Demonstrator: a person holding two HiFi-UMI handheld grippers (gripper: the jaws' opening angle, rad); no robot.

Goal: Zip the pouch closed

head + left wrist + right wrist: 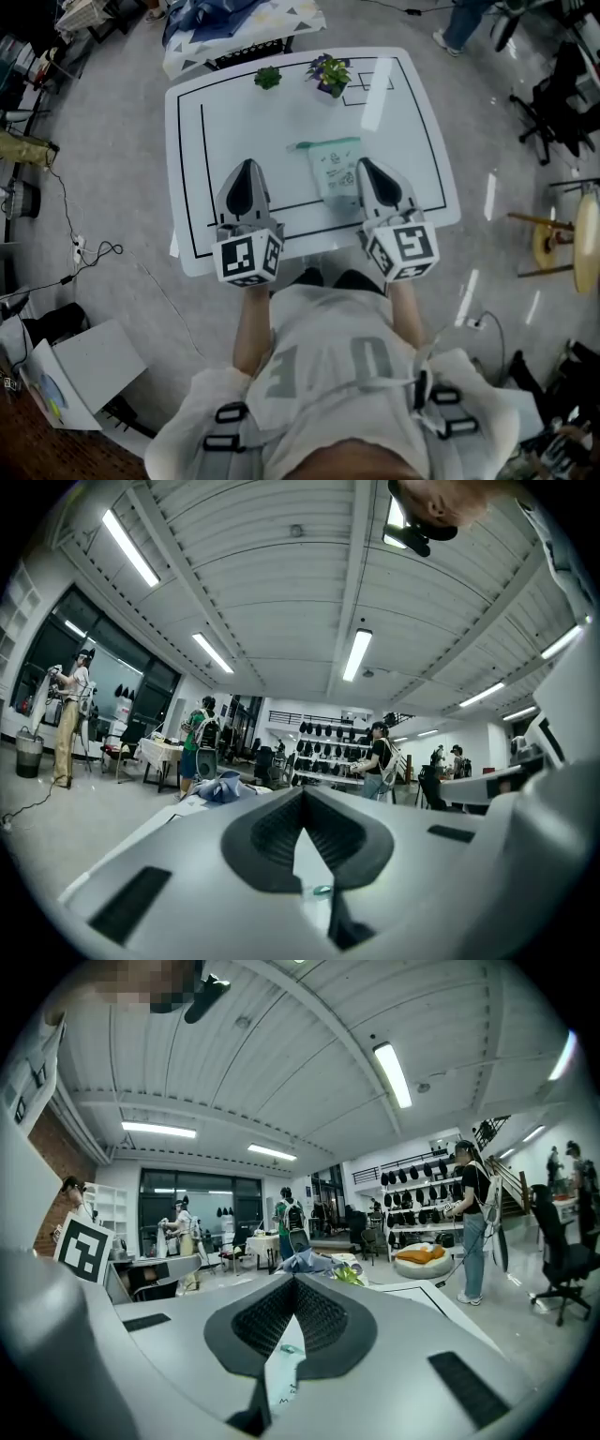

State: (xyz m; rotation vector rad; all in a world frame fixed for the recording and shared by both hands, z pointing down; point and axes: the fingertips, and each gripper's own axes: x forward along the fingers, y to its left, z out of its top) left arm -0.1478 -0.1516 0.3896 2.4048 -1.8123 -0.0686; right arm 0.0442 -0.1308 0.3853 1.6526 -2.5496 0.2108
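Note:
A pale, see-through pouch with a teal zipper strip along its far edge lies flat on the white table, right of centre. My right gripper hovers at the pouch's right edge, jaws shut and empty. My left gripper is shut too, well to the left of the pouch over bare table. In the right gripper view, the shut right gripper shows a strip of the pouch through the slot below the tips. In the left gripper view, the shut left gripper shows only a sliver of table.
A small green plant and a purple-flowered plant stand at the table's far side. Behind it is a table with blue cloth. An office chair and a stool stand to the right, cables to the left.

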